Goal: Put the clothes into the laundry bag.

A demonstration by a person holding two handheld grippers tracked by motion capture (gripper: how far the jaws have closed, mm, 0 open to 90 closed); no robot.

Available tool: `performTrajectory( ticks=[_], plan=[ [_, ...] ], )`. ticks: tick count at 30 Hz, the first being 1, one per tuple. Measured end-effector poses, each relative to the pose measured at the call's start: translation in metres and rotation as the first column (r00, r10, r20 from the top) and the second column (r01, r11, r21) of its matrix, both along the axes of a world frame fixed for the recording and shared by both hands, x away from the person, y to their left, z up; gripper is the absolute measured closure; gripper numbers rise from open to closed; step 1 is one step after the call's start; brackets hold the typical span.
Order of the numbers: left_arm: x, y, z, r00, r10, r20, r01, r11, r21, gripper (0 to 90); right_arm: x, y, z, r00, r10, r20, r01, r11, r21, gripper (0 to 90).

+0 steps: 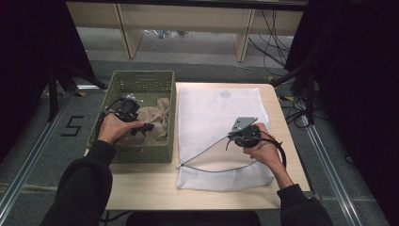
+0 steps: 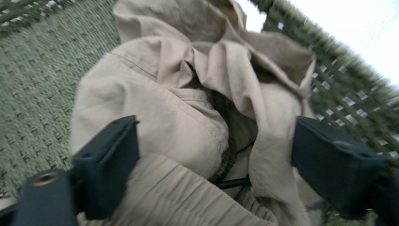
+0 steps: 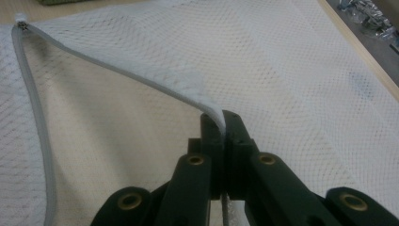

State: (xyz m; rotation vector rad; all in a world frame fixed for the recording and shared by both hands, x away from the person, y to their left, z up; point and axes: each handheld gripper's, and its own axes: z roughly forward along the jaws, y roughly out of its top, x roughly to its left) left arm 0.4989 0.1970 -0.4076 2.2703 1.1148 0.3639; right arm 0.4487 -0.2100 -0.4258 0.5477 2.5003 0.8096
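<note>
Now my right gripper [image 3: 221, 123] pinches the mesh laundry bag's [image 1: 211, 113] zipper edge up, while my wide-open left gripper [image 2: 214, 155] straddles the beige garment [image 2: 188, 94] in the green basket [image 1: 171, 117]; best closed deep on bunched folds.

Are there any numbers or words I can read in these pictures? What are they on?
"5": black tape on the grey floor, left of the green basket.
No words or labels can be read on the mesh laundry bag, the beige garment or the grippers.
</note>
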Motion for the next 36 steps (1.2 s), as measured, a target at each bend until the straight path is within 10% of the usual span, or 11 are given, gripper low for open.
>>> performTrajectory(
  ticks=[7,11,13,15,18,23,31,36],
  plan=[
    [0.006,-0.012,-0.008,0.9976,-0.038,-0.058,0.043,0.9951,0.090,15.5,0.001,0.001,-0.002,0.9999,0.015,-0.002,-0.015,1.000,-0.011,89.6],
    [0.010,-0.012,-0.007,0.9993,0.026,-0.027,-0.023,0.9921,0.123,19.0,-0.001,0.002,-0.001,0.9998,0.006,-0.019,-0.007,1.000,-0.012,89.6],
    [0.008,-0.008,-0.005,0.9975,0.069,-0.015,-0.065,0.9816,0.180,20.5,0.000,0.000,0.000,0.9997,0.024,-0.002,-0.024,1.000,-0.017,89.6],
    [0.007,-0.002,-0.005,0.9948,0.097,0.033,-0.102,0.9519,0.289,20.4,0.000,0.000,0.000,0.9999,0.011,-0.001,-0.011,1.000,-0.014,89.6],
    [0.011,0.013,-0.012,0.9897,0.131,-0.058,-0.122,0.9832,0.135,18.7,0.000,0.000,-0.002,0.9999,0.013,-0.005,-0.013,1.000,-0.020,89.6],
    [0.023,0.020,-0.020,0.9851,0.114,-0.128,-0.111,0.9933,0.030,15.4,0.001,0.002,-0.001,0.9993,0.038,-0.004,-0.038,0.999,-0.033,89.5],
    [0.032,0.011,-0.040,0.9900,0.075,-0.119,-0.069,0.9959,0.058,0.0,0.001,0.001,-0.002,0.9993,0.037,-0.010,-0.038,0.999,-0.039,89.5],
    [0.038,0.010,-0.049,0.9865,0.137,-0.090,-0.123,0.9818,0.145,0.0,-0.001,0.001,-0.002,0.9996,0.020,-0.020,-0.021,0.999,-0.033,89.4]
  ],
)
